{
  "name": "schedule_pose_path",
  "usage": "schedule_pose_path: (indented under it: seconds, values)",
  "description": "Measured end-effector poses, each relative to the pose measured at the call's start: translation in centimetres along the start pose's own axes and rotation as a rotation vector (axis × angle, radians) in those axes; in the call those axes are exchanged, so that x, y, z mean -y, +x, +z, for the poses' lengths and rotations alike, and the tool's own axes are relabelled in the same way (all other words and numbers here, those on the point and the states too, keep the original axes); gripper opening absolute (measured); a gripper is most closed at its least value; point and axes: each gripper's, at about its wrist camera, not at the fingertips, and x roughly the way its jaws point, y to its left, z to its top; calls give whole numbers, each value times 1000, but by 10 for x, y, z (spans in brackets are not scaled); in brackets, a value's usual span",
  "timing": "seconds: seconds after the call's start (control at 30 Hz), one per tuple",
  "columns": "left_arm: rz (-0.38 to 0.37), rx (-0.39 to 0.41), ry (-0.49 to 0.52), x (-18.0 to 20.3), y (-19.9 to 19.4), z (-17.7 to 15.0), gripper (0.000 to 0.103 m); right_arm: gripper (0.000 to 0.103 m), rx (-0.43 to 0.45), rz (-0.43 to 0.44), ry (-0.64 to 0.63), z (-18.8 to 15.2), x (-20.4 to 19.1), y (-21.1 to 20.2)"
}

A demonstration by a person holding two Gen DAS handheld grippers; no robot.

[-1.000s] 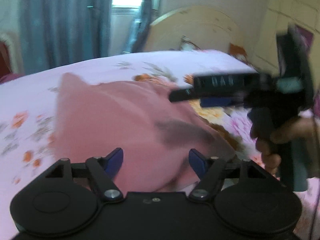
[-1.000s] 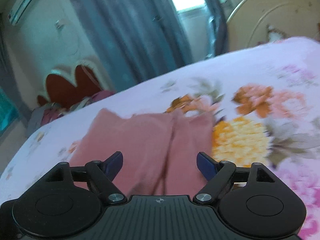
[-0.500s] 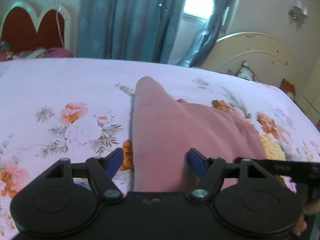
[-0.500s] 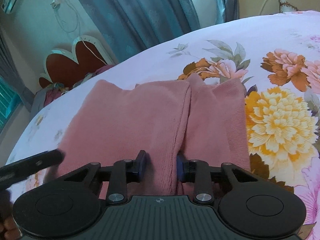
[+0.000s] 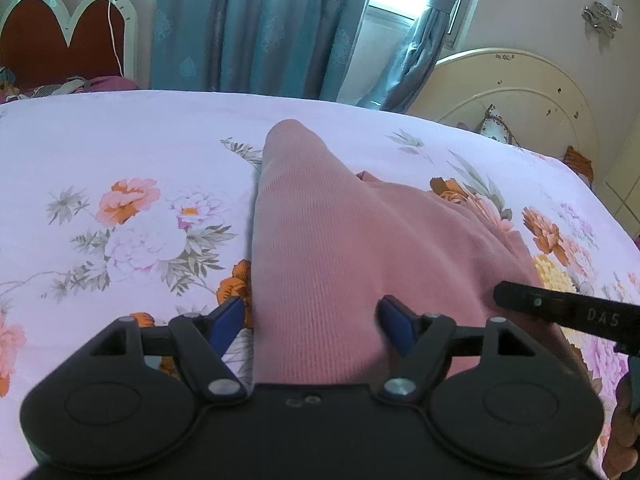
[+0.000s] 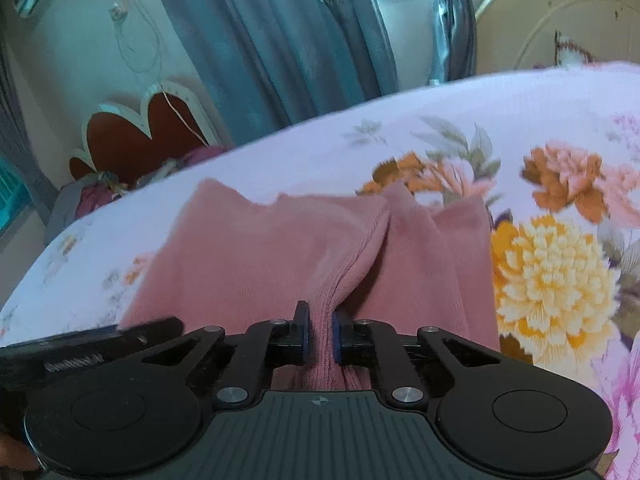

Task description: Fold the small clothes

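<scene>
Pink ribbed garment (image 6: pixel 256 264), lying mid-bedspread (image 5: pixel 120 140), is now pinched at its near edge by the closing right gripper (image 6: pixel 319 338), open a second ago, while the left gripper (image 5: pixel 312 320), jaws widening, straddles fabric ungripped, so folding cannot start.

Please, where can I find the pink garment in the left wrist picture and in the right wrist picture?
Left wrist: the pink garment fills the centre, running between the open fingers.
Right wrist: it lies centre-left, a ridge of it between the closing jaws.
Shared landmark: the red heart-shaped headboard, upper left in both.
</scene>
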Motion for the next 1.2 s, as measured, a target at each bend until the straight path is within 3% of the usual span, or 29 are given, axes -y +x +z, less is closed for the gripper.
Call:
schedule_pose_path:
  seconds: [0.07,0.13,0.17,0.2,0.3,0.63,0.7,0.8,1.03,1.2]
  values:
    - [-3,0,0,0,0,0,75,11,-33,-2,5,-1,1,11]
    - [-6,0,0,-1,0,0,75,30,-53,-3,22,-2,3,17]
    - [-7,0,1,-2,0,0,76,30,-56,-1,29,-3,4,19]
    - [-8,0,3,-2,0,0,76,30,-58,-1,32,-4,5,20]
    - [-17,-1,1,-4,0,0,77,9,-50,11,67,-4,7,18]
    - [-90,44,24,8,-20,8,76,8,115,-73,-27,13,8,-41]
    - [-96,25,53,17,-16,4,77,8,95,-111,-4,11,22,-42]
    - [-74,-25,72,22,-1,-8,79,9,-40,-98,91,-1,47,-21]
    - [-77,-23,74,17,-6,-8,80,9,1,-67,132,-9,53,-58]
    - [-90,-30,110,17,-19,-16,80,9,-21,-62,115,-28,52,-82]
